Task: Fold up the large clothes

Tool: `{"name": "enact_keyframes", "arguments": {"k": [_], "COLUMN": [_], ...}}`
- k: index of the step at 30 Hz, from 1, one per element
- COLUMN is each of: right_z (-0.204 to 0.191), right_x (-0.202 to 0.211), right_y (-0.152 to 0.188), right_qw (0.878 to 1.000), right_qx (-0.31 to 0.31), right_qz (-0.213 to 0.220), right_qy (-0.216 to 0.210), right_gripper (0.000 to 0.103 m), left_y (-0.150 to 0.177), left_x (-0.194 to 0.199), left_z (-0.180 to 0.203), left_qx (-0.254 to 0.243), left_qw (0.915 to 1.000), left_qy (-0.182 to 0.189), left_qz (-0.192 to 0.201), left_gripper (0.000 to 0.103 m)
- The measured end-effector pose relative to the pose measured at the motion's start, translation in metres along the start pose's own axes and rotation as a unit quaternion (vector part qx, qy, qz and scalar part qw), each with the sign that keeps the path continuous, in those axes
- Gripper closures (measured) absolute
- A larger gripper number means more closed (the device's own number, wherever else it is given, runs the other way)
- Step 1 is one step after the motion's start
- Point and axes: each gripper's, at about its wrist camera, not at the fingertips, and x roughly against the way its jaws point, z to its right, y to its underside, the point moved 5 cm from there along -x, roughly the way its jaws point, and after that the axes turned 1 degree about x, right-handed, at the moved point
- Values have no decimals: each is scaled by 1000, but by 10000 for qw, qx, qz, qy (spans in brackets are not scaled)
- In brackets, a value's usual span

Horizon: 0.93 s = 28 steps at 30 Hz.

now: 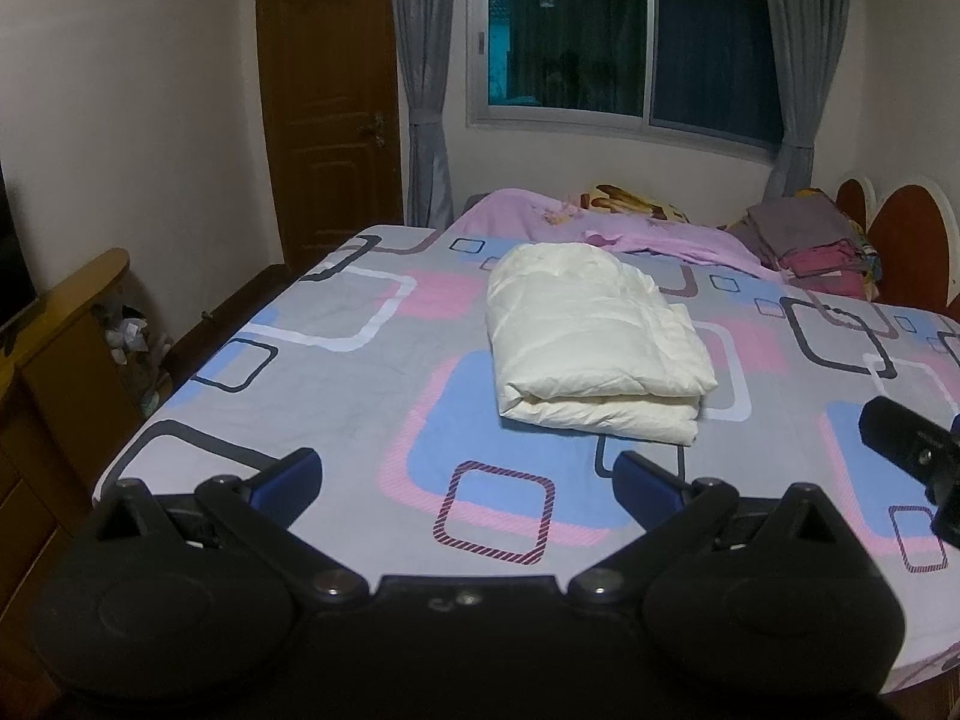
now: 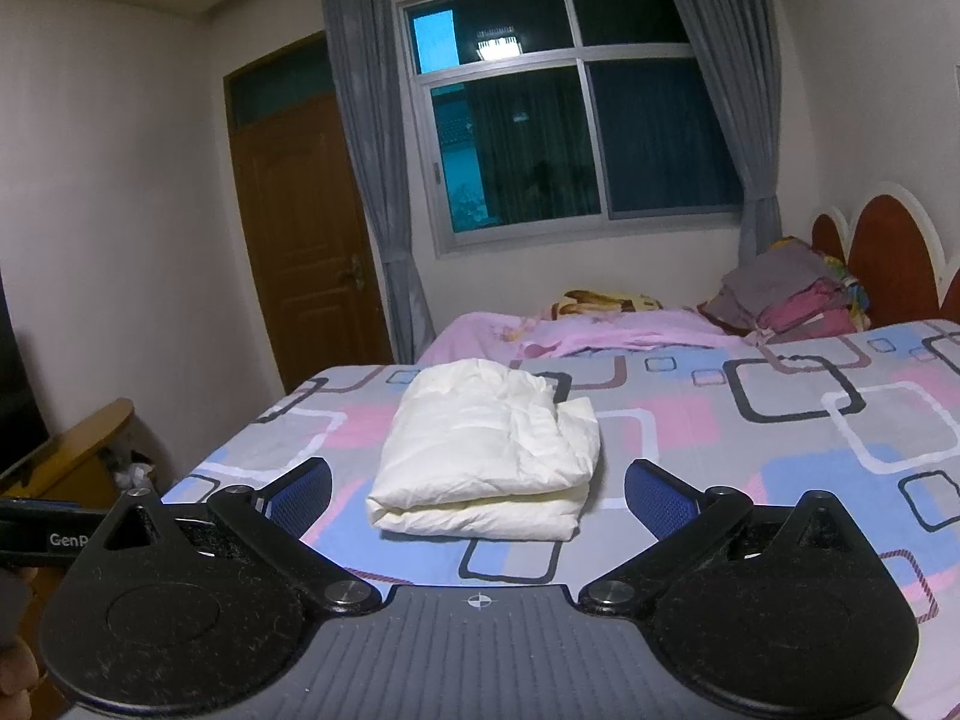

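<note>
A cream white garment (image 1: 591, 348) lies folded into a thick rectangular bundle on the patterned bed sheet (image 1: 336, 372). It also shows in the right wrist view (image 2: 489, 456). My left gripper (image 1: 468, 477) is open and empty, held above the near bed edge, short of the bundle. My right gripper (image 2: 477, 489) is open and empty, just in front of the bundle's near folded edge. Part of the right gripper (image 1: 912, 456) shows at the right edge of the left wrist view.
A pink blanket (image 1: 600, 222) and a stack of folded clothes (image 1: 810, 240) lie at the far side by the red headboard (image 1: 912, 240). A wooden cabinet (image 1: 66, 348) stands left of the bed. A door (image 1: 330, 114) and window (image 1: 624, 42) are behind.
</note>
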Motion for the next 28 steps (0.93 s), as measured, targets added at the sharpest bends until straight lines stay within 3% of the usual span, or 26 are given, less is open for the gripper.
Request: {"name": "enact_keyframes", "arguments": {"k": [19, 23, 28], "right_z": [13, 18, 33], "right_x": [-27, -37, -59], "right_y": [3, 4, 8], "right_qw": [9998, 9998, 9992], "right_qx": [-23, -56, -172], "right_qz": [-184, -192, -333], "right_qy": [-31, 11, 149], "right_gripper": [0, 0, 0], "left_y": [-3, -6, -17], "left_x": [-30, -37, -58], "left_z": [17, 23, 29], "left_qx": [-115, -241, -525], "left_qw": [9995, 9990, 9985], "left_qy": [198, 369, 93], "left_qz": [-211, -4, 134], "left_gripper": [0, 2, 0]}}
